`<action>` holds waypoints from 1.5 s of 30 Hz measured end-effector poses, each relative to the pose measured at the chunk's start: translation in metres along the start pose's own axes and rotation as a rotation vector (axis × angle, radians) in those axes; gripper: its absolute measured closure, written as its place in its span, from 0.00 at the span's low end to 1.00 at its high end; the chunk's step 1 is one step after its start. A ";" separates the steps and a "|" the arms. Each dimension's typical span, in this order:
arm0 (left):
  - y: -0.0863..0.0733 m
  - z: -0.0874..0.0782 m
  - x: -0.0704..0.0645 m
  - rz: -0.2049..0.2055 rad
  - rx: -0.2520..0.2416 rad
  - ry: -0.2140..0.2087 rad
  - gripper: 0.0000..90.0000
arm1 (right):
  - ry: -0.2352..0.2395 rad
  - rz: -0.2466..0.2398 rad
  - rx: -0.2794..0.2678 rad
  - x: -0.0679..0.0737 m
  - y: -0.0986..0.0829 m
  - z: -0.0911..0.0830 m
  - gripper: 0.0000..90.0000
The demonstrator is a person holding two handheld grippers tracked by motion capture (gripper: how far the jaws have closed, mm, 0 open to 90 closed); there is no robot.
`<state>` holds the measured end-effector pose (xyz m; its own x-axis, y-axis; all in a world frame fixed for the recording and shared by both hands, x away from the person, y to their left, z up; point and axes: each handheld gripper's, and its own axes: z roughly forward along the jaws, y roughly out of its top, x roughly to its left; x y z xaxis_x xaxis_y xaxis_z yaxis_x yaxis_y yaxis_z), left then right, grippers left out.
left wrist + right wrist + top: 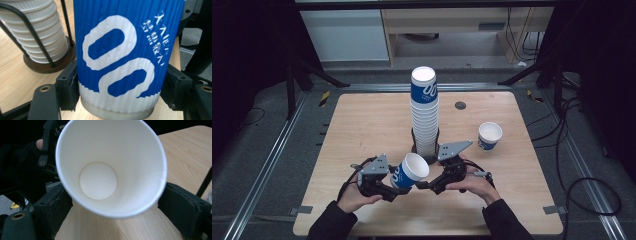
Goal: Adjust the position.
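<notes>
While cup-laden (410, 170), left tool (398, 188) tilted.

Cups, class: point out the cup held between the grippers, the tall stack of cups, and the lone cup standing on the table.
Held cup (410, 170), high view, on its blue side.
Cup stack (424, 115), high view, on its ribbed middle.
Lone cup (488, 138), high view, on its outer wall.

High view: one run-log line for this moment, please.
left tool: shut on blue paper cup, tilted | right tool: open, at cup mouth | cup stack: in holder | spare cup: upright, right
</notes>
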<state>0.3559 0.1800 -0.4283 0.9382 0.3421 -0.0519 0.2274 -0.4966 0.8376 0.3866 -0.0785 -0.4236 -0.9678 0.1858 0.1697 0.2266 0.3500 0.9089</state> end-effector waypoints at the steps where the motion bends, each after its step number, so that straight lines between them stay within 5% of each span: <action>1: 0.001 0.002 -0.002 0.007 0.002 -0.004 0.31 | 0.013 0.007 -0.011 0.001 0.000 0.002 0.14; 14: 0.002 0.010 -0.009 0.029 0.023 -0.014 0.31 | 0.074 0.027 -0.017 0.005 -0.002 0.014 0.20; 22: 0.001 0.010 -0.009 0.025 0.027 -0.012 0.27 | 0.071 0.013 -0.024 0.005 -0.002 0.013 0.22; 31: -0.007 0.003 0.005 -0.026 0.041 0.030 0.22 | -0.042 -0.008 -0.046 0.000 0.004 -0.014 0.22; 45: -0.020 -0.012 0.029 -0.149 0.035 0.180 0.20 | -0.191 0.015 -0.041 -0.008 0.001 -0.044 0.22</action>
<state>0.3754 0.2091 -0.4398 0.8325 0.5492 -0.0733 0.3722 -0.4563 0.8082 0.3895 -0.1203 -0.4073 -0.9253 0.3627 0.1113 0.2320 0.3089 0.9224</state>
